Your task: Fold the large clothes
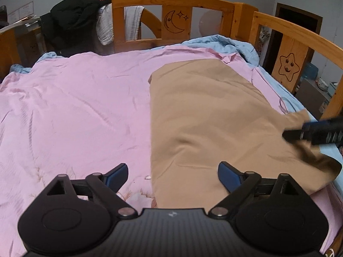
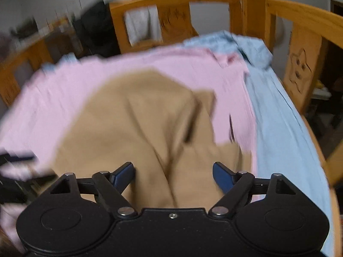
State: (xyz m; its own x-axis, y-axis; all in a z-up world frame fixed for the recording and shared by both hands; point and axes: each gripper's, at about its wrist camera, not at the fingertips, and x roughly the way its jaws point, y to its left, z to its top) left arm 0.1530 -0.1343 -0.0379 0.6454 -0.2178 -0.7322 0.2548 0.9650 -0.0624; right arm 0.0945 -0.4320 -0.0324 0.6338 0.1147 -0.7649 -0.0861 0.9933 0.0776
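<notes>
Both claws stood wide open and empty — the left gripper (image 1: 172, 176) hung over the near left edge of the tan garment (image 1: 205, 115), its blue fingertips (image 1: 119, 174) clear of the cloth, while the right gripper (image 2: 173, 176) hovered over the garment's bunched folds. That garment lay spread on the right half of the pink sheet (image 1: 75, 98), beside a blue blanket (image 1: 231, 42) — all inside a wooden bed frame (image 1: 178, 0). The right wrist view was blurred.
</notes>
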